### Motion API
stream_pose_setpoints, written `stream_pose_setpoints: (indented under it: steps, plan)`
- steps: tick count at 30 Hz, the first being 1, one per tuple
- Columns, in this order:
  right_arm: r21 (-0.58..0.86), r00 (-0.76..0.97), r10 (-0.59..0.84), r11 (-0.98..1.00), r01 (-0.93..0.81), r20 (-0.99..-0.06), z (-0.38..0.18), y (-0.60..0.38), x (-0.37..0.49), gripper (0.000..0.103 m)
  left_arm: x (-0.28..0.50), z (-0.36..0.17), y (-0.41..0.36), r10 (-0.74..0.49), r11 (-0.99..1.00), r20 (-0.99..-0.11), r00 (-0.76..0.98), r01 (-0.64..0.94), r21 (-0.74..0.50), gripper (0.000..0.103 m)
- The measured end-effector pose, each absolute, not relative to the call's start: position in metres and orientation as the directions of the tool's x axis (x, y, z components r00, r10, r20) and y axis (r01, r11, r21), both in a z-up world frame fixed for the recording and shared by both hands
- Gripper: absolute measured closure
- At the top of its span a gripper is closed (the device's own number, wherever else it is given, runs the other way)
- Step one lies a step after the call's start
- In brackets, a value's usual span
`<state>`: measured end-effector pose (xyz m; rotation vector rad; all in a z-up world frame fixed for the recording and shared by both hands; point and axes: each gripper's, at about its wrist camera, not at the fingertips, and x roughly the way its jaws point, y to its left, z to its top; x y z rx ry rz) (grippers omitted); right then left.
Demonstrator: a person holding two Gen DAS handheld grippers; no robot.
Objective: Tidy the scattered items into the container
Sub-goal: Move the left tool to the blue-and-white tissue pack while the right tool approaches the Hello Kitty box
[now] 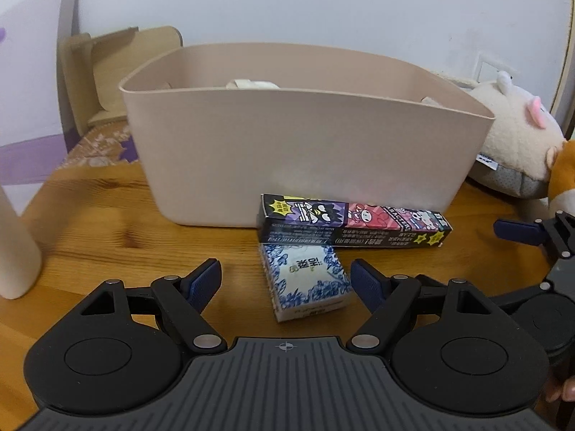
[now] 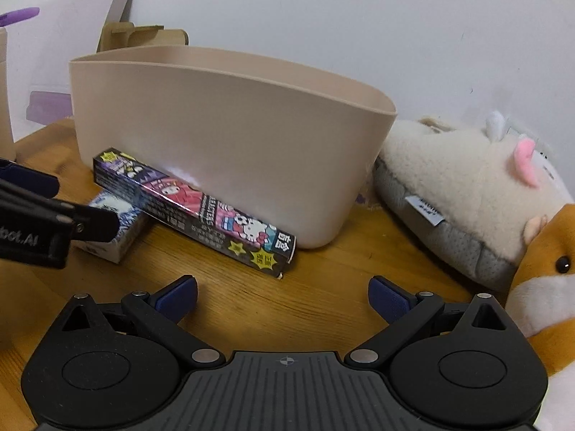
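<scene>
A beige plastic container [image 1: 294, 151] stands on the wooden table [image 1: 107, 215], with some pale items inside. It also shows in the right wrist view [image 2: 230, 136]. A long cartoon-printed box [image 1: 354, 224] lies against its front wall, also in the right wrist view [image 2: 194, 212]. A blue-and-white tissue pack [image 1: 305, 280] lies just in front of that box, also in the right wrist view [image 2: 115, 230]. My left gripper [image 1: 285, 280] is open, its fingers on either side of the tissue pack. My right gripper [image 2: 282, 296] is open and empty, just short of the long box's end.
A cream plush slipper [image 2: 463, 186] and an orange plush toy [image 2: 542, 273] lie right of the container. A cardboard piece [image 1: 118, 68] leans behind it. A pale bottle [image 1: 14, 251] stands at the left. The right gripper's finger [image 1: 517, 231] shows in the left view.
</scene>
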<state>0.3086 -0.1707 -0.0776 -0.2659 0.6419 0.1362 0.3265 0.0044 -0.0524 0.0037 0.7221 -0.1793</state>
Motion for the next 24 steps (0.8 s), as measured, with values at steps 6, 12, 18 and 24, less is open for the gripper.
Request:
stream_pose_setpoints:
  steps: [6,12,18,24]
  plan:
    - [-0.194,0.795,0.061,0.956,-0.22,-0.603,-0.081,-0.171,0.318,0.0,0.342,-0.063,0.003,-0.14,0.989,-0.667,0.732,0.133,-0.061,0.023]
    - [-0.158,0.792,0.098,0.958,-0.239,-0.603,-0.083,-0.166,0.331,0.0,0.346,-0.071,0.008,-0.063,0.996,-0.646,0.761,0.089,0.008,0.022]
    - [-0.169,0.797,0.102,0.954,-0.249,-0.595,-0.084,-0.157,0.339,0.0,0.347,-0.073,0.02,-0.046,0.998,-0.635,0.771,0.06,0.0,0.022]
    - [-0.187,0.802,0.101,0.948,-0.257,-0.589,-0.084,-0.15,0.34,0.0,0.35,-0.075,0.023,-0.042,0.999,-0.623,0.781,0.049,-0.005,0.022]
